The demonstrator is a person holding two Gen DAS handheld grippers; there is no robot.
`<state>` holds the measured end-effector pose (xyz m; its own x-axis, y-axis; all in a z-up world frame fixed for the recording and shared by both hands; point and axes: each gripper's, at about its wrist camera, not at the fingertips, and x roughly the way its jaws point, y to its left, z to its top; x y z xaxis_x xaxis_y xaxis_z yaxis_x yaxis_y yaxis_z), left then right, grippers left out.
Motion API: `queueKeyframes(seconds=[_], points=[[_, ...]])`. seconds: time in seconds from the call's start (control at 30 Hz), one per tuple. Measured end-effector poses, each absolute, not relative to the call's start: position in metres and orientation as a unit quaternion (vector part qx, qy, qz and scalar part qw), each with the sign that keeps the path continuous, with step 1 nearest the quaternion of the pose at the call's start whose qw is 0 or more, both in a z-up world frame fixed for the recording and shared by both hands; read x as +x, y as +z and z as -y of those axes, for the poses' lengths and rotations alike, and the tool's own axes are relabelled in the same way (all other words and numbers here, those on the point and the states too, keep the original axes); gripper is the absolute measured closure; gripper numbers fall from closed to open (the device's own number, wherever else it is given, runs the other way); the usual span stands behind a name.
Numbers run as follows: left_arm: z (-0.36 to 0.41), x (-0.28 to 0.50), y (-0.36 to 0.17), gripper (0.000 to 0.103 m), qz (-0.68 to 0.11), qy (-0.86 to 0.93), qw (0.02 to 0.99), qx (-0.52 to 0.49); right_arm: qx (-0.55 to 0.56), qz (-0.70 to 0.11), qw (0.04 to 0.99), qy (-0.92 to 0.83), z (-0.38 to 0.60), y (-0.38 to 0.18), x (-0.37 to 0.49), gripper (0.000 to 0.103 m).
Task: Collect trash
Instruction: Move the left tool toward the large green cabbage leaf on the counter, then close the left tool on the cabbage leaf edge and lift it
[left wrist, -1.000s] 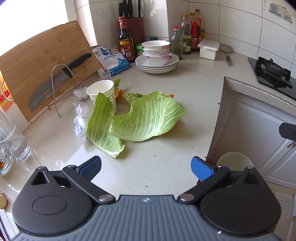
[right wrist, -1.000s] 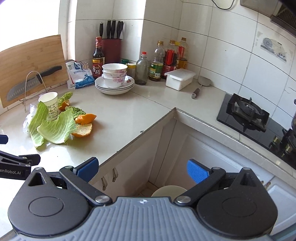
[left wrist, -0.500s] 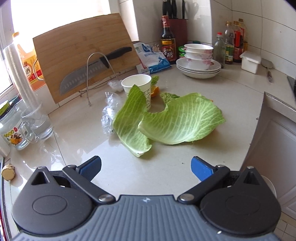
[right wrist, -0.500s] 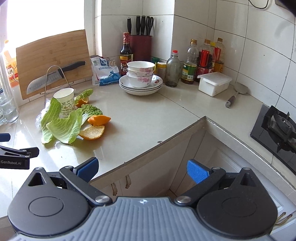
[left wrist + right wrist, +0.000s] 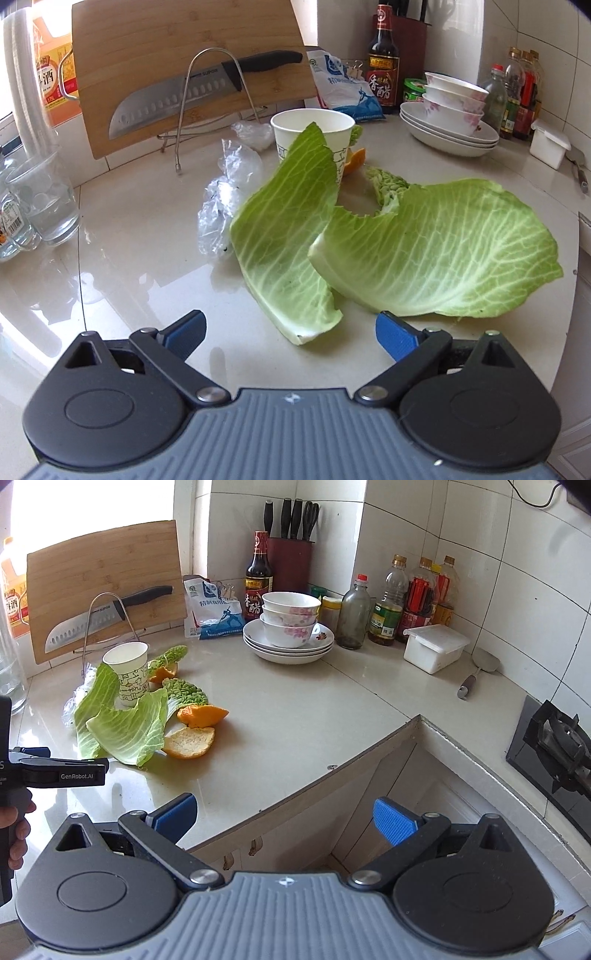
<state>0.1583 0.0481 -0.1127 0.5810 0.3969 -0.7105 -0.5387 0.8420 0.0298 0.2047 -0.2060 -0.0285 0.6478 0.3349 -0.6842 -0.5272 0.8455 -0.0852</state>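
Left hand-held gripper (image 5: 290, 332): two blue-padded fingers spread wide, nothing between them, low over the counter (image 5: 129, 266), tips just short of the nearer cabbage leaf. Seen from the right wrist view at the left edge, gripped by a person's hand (image 5: 16, 829).

Right hand-held gripper (image 5: 284, 818): fingers spread apart, empty, poised over the counter's front edge and the cabinet doors below.

Trash on the counter, left portion, grouped together:
- Cabbage leaves, large, pale green: two. Narrow leaf (image 5: 284, 240) leans up against the paper cup; broad leaf (image 5: 450, 251) lies just to its right, edges touching or overlapping.
- Crinkled darker green leaf pieces: two, one (image 5: 186, 692) beside the broad leaf, one (image 5: 168, 657) behind the cup.
- Orange peel pieces: three, two (image 5: 201, 714) (image 5: 190, 742) side by side to the right of the broad leaf, one (image 5: 164, 674) behind the cup.
- Paper cup (image 5: 312, 136): one, white, upright.
- Crumpled clear plastic (image 5: 225, 195): one larger wad left of the narrow leaf, one smaller scrap (image 5: 253, 133) behind it.

Other items:
- Cutting board (image 5: 166, 48): one, propped on a wire rack.
- Knife (image 5: 192, 96): one, on the same rack.
- Bowls (image 5: 290, 618): three, stacked on three plates.
- Drinking glass (image 5: 44, 199): one, at the far left.
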Motion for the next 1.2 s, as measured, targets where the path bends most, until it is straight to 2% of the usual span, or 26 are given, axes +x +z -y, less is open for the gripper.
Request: queueKeyframes(seconds=[0.4, 0.47, 0.53, 0.6, 0.67, 0.73, 0.87, 1.03, 1.2], points=[[-0.070, 0.154, -0.117, 0.008, -0.384, 0.261, 0.879, -0.108, -0.151, -0.345, 0.889, 0.261, 0.172, -0.033, 0.216, 0.000], [-0.069, 0.160, -0.118, 0.019, -0.385, 0.260, 0.877, -0.119, -0.154, -0.345, 0.887, 0.265, 0.167, -0.033, 0.217, 0.000], [-0.067, 0.165, -0.117, 0.022, -0.378, 0.262, 0.879, -0.126, -0.156, -0.342, 0.887, 0.268, 0.164, -0.032, 0.217, 0.000], [-0.064, 0.168, -0.117, 0.030, -0.374, 0.269, 0.879, -0.124, -0.159, -0.341, 0.886, 0.271, 0.161, -0.032, 0.217, 0.000], [-0.063, 0.170, -0.115, 0.049, -0.370, 0.267, 0.882, -0.122, -0.163, -0.338, 0.886, 0.270, 0.158, -0.033, 0.216, 0.000], [-0.063, 0.168, -0.113, 0.060, -0.369, 0.254, 0.885, -0.125, -0.165, -0.336, 0.887, 0.269, 0.158, -0.033, 0.215, 0.000], [-0.063, 0.159, -0.110, 0.074, -0.368, 0.243, 0.891, -0.108, -0.166, -0.333, 0.888, 0.269, 0.158, -0.032, 0.216, 0.000], [-0.064, 0.152, -0.103, 0.088, -0.376, 0.216, 0.898, -0.081, -0.165, -0.332, 0.888, 0.271, 0.154, -0.032, 0.218, 0.000], [-0.074, 0.143, -0.106, 0.082, -0.382, 0.221, 0.893, -0.087, -0.165, -0.331, 0.887, 0.278, 0.148, -0.031, 0.218, 0.000]])
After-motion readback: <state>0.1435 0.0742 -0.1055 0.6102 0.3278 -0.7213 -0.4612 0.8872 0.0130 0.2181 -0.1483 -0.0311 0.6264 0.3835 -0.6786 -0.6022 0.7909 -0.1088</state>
